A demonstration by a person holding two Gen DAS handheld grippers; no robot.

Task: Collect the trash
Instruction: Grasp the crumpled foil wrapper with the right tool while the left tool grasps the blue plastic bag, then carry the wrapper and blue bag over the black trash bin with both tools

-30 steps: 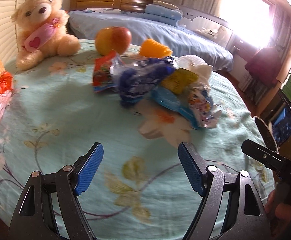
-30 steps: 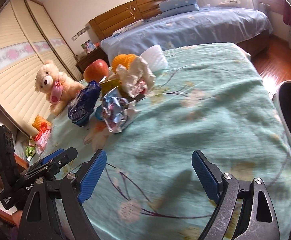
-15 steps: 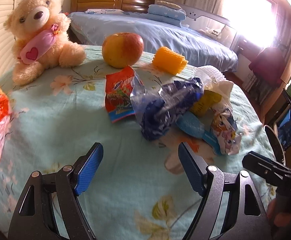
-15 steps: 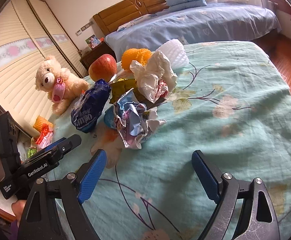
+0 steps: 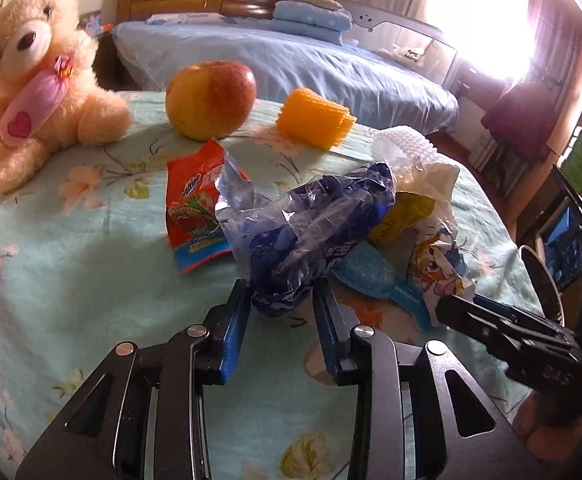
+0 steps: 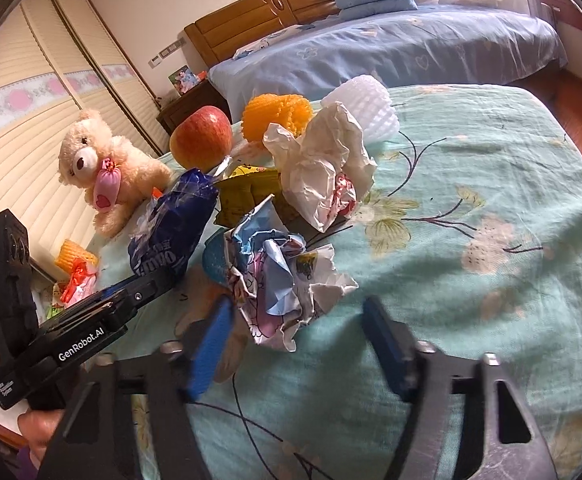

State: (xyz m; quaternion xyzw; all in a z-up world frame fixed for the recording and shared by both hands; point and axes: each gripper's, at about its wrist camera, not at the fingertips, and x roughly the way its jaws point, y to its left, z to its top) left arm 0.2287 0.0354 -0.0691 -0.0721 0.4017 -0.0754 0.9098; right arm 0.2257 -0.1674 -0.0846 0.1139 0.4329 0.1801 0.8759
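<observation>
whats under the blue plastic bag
A red snack packet, a yellow wrapper and a light blue piece poke out from under the blue plastic bag; anything beneath its middle is covered.

The surface (image 5: pixel 91 264), under a pale green floral cloth, carries a teddy bear (image 5: pixel 35 80), an apple (image 5: pixel 211 98) and an orange foam sleeve (image 5: pixel 313 118) at the back, and a red packet (image 5: pixel 191 216) beside a heap of wrappers (image 6: pixel 283 272) mid-surface.

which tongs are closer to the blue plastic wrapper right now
Left. The left tongs have their fingers on either side of the blue plastic wrapper; the right tongs sit beside it, open around the crumpled cartoon wrapper.
</observation>
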